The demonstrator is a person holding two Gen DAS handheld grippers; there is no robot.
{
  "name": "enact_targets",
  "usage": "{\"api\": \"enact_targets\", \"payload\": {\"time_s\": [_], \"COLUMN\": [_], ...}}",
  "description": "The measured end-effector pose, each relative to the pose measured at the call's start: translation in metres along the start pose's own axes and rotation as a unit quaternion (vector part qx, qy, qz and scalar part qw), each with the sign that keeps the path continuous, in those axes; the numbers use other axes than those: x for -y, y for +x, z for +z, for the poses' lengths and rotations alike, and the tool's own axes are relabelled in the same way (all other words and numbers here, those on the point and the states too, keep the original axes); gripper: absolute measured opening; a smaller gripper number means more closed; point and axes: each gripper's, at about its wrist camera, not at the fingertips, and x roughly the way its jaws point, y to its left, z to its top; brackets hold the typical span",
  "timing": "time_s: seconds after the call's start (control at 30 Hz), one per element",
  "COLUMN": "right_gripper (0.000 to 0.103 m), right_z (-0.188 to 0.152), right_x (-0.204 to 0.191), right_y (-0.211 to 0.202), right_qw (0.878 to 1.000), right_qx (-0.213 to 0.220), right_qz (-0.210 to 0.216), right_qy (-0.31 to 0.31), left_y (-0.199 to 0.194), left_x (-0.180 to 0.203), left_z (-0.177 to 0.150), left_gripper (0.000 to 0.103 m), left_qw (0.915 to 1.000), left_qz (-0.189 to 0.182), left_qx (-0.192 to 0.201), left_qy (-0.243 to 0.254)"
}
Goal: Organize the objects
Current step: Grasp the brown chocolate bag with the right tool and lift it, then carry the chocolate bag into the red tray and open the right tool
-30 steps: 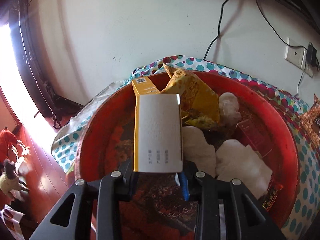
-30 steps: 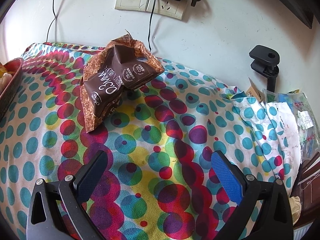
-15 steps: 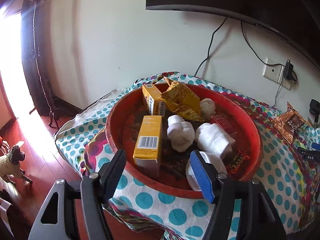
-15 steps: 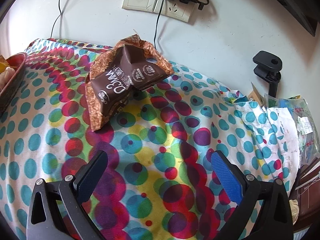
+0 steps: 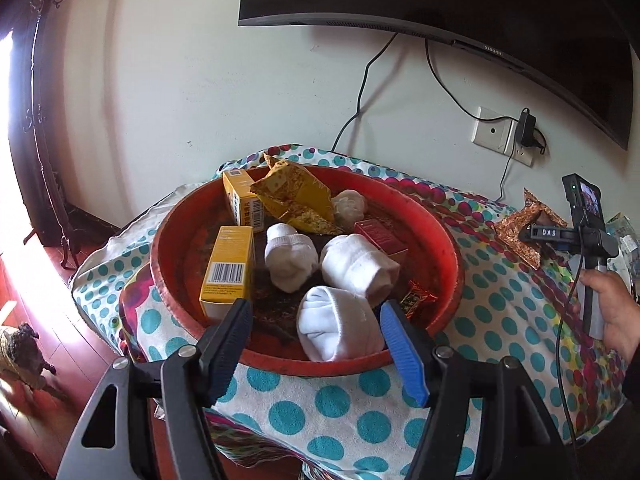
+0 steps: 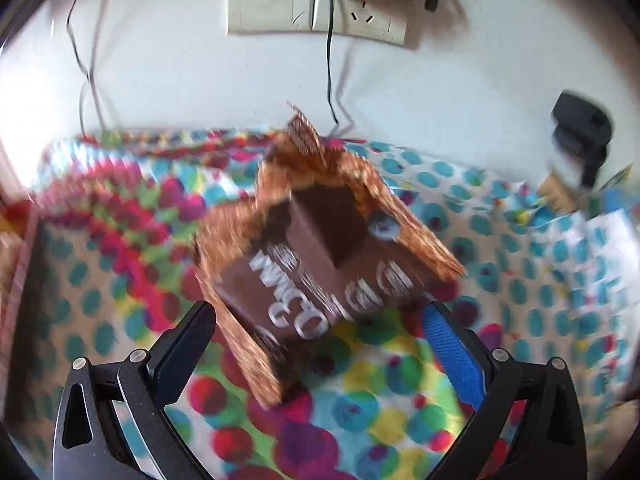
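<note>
The left gripper (image 5: pixel 316 336) points down at a slant over the near rim of the red tray (image 5: pixel 448 240), its jaws apart and gripping nothing; within the last second they have been opening, and nothing lies between them. At the table's right side a hand (image 5: pixel 612 312) holds the right gripper (image 6: pixel 320 344) by its grip, aimed steeply down at the dotted cloth (image 6: pixel 360 412); its jaws stand wide, clear of the brown packet (image 6: pixel 320 256) just beyond the tips. The view there is blurred.

The tray sits at the table's left end, on the cloth. At its near rim lies a rolled white sock (image 5: pixel 340 326), with a small dark wrapper (image 5: pixel 416 300) beside it on the right. Left of these a yellow box (image 5: pixel 228 268) lies along the left wall. Further in are two more socks (image 5: pixel 290 256) (image 5: pixel 356 270) side by side and a red box (image 5: pixel 382 236). At the far rim stand a second yellow box (image 5: pixel 242 200), a crumpled gold wrapper (image 5: pixel 298 200) leaning on it, and a pale ball (image 5: pixel 350 208).

The brown packet lies on the cloth outside the tray, near the far right edge.
</note>
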Motion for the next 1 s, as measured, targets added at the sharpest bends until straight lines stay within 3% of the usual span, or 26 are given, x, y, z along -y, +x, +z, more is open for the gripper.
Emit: {"api": "enact_targets", "payload": {"time_s": [0.07,0.13,0.17,0.43,0.6,0.8,1.0], "right_gripper": [0.103,0.087,0.068,0.051,0.033,0.031,0.031], "right_z": [0.005,0.007,0.008,0.008,0.012,0.018,0.018], "right_x": [0.003,0.002,0.002,-0.003,-0.017,-0.063,-0.130], "right_y": [0.005,0.012,0.014,0.004,-0.020,-0.060,-0.094], "right_qw": [1.000,1.000,0.999,1.000,0.999,0.995,0.984], "right_qx": [0.003,-0.002,-0.002,0.016,0.034,0.071,0.093], "right_qz": [0.011,0.016,0.026,0.020,0.028,0.045,0.095], "right_qy": [0.017,0.019,0.022,0.013,0.000,-0.060,-0.116], "left_y": [0.004,0.008,0.009,0.008,0.001,-0.006,-0.008], "left_x": [0.001,0.001,0.001,0.008,0.013,0.012,0.005], "left_z": [-0.002,-0.005,-0.005,-0.007,-0.005,-0.004,-0.001], "left_gripper": [0.068,0.068,0.068,0.068,0.068,0.068,0.068], "left_qw": [1.0000,0.9999,0.9999,0.9999,0.9993,0.9986,0.9986], "left_qz": [-0.001,-0.003,-0.004,0.006,0.028,0.046,0.051], "left_qx": [-0.005,-0.010,-0.012,-0.007,0.003,0.013,0.015], "left_qy": [0.001,0.002,0.002,0.013,0.025,0.022,0.007]}}
